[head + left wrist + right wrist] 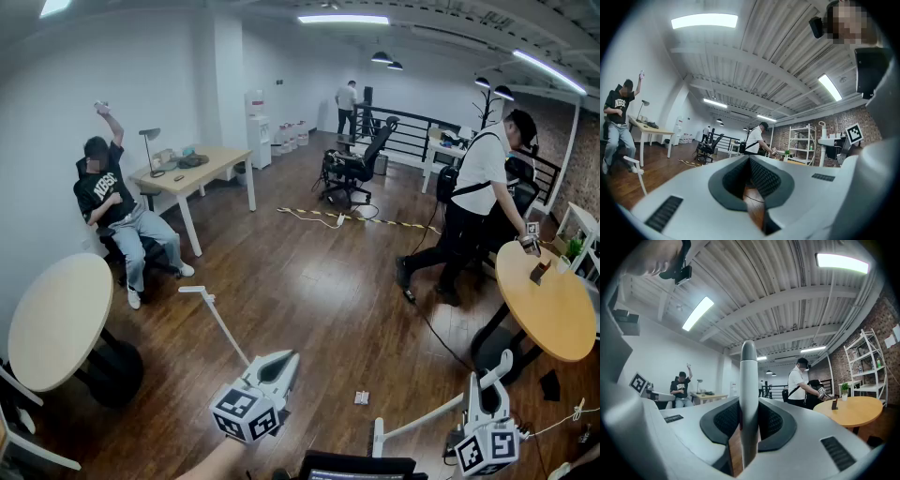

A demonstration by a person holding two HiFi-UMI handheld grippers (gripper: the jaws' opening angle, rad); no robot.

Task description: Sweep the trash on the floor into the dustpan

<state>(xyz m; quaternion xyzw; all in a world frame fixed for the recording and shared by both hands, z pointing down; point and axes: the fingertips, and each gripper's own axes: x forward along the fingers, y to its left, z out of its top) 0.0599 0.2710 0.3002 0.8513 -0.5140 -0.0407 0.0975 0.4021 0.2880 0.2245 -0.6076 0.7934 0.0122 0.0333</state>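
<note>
A small piece of pale trash (361,397) lies on the wooden floor between my two grippers. My right gripper (485,382) is shut on a long white handle (422,416), which runs down-left to a black head (356,464) at the bottom edge. In the right gripper view that handle (749,394) stands upright between the pads. My left gripper (279,364) is at lower centre, its jaws a narrow gap apart with only floor showing between them (751,201). A second white handle (217,323) slants up-left from beside its tip, outside the jaws (636,169).
Round tables stand at the left (56,319) and the right (553,309). One person sits at the left wall (117,211); another stands by the right table (469,216). A black cable (441,337) crosses the floor. A desk (192,173) and an office chair (356,169) stand farther back.
</note>
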